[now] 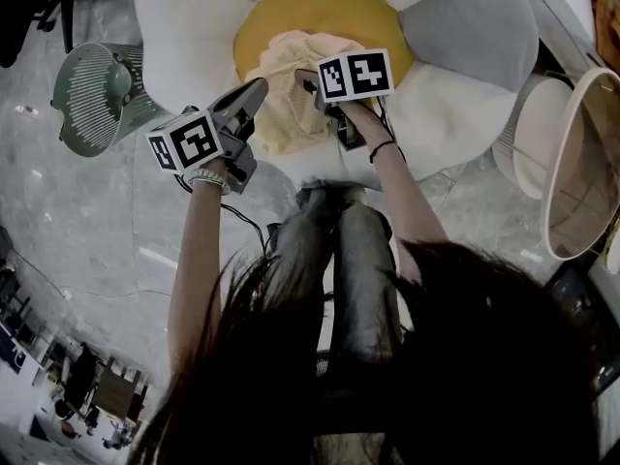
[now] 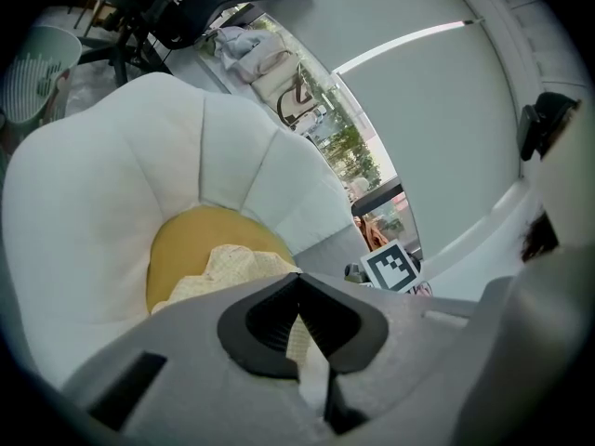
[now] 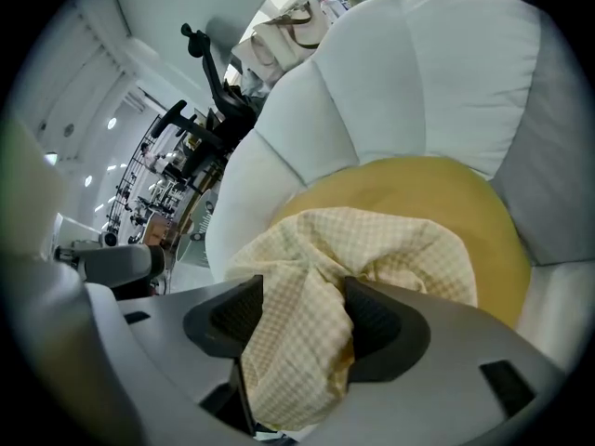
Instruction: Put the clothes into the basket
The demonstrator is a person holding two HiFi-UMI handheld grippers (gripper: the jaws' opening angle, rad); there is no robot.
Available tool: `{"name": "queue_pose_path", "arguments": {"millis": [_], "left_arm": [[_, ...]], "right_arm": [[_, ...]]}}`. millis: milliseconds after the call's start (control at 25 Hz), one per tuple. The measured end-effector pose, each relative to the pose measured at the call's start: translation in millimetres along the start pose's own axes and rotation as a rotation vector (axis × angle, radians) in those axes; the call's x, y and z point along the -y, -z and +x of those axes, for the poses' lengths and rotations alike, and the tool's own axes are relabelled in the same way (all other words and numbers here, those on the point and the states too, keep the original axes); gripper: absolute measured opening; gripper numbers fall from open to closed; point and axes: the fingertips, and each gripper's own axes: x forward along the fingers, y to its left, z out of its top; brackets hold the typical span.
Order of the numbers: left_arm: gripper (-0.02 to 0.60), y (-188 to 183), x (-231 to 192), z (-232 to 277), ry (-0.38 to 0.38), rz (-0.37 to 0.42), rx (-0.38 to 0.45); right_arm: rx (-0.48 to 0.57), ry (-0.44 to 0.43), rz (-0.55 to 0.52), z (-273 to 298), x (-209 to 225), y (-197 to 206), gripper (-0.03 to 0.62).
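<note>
A pale yellow checked garment (image 1: 291, 95) lies bunched on the yellow centre (image 1: 320, 13) of a big flower-shaped cushion (image 1: 194, 27), whose petals are white except for one grey one at the upper right of the head view. That puts the garment in the upper middle of the head view, just above the person's knees in grey jeans (image 1: 354, 260).

Both tongs reach into the garment. The left gripper (image 1: 257, 90) comes in from the left, its marker cube (image 1: 184, 141) lower left of the cloth. In the left gripper view its jaw tips (image 2: 297, 282) meet, and a narrow strip of the checked fabric (image 2: 232, 268) runs down between the black pads, so it grips an edge of the garment.

The right gripper (image 1: 315, 90) sits at the garment's right side, below its own marker cube (image 1: 354, 74). In the right gripper view its jaws (image 3: 302, 286) stand wide apart. A thick fold of the garment (image 3: 372, 240) hangs in the gap between the two pads, but they are not clamped on it.

The basket (image 1: 581, 182), pale with a white rim, stands at the right edge of the head view, well apart from the garment and beyond the cushion's petals. A green slatted object (image 1: 92, 95) stands on the marble floor at the upper left.
</note>
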Motion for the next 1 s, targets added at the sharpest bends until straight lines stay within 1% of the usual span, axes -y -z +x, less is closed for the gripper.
{"name": "queue_pose_path", "arguments": {"millis": [320,440,560,680,760,840,920,1000], "left_arm": [[0.011,6.4,-24.1,9.2,-0.010,-0.009,0.014],[0.011,9.1,-32.2,10.2,-0.010,-0.015,0.019],[0.011,10.3,-40.6,10.0,-0.015,-0.020,0.030],[0.011,11.5,-45.5,11.2,-0.018,-0.020,0.047],[0.011,11.0,-47.7,12.0,-0.018,-0.019,0.056],[0.011,10.5,-49.1,11.7,-0.017,-0.022,0.061],[0.011,11.8,-48.0,10.6,-0.017,-0.028,0.065],[0.011,15.4,-43.9,9.0,-0.014,-0.035,0.066]], "right_arm": [[-0.050,-0.004,-0.064,31.5,-5.4,4.7,0.236],[-0.087,0.044,-0.079,41.9,0.0,5.7,0.235],[-0.121,0.101,-0.114,51.7,6.6,6.8,0.235],[-0.140,0.135,-0.153,57.6,13.2,7.5,0.230],[-0.143,0.157,-0.183,59.4,17.5,6.4,0.197],[-0.144,0.174,-0.198,58.6,19.9,6.0,0.143],[-0.142,0.176,-0.208,55.8,18.9,7.2,0.101],[-0.130,0.169,-0.198,51.0,16.2,9.3,0.080]]}}
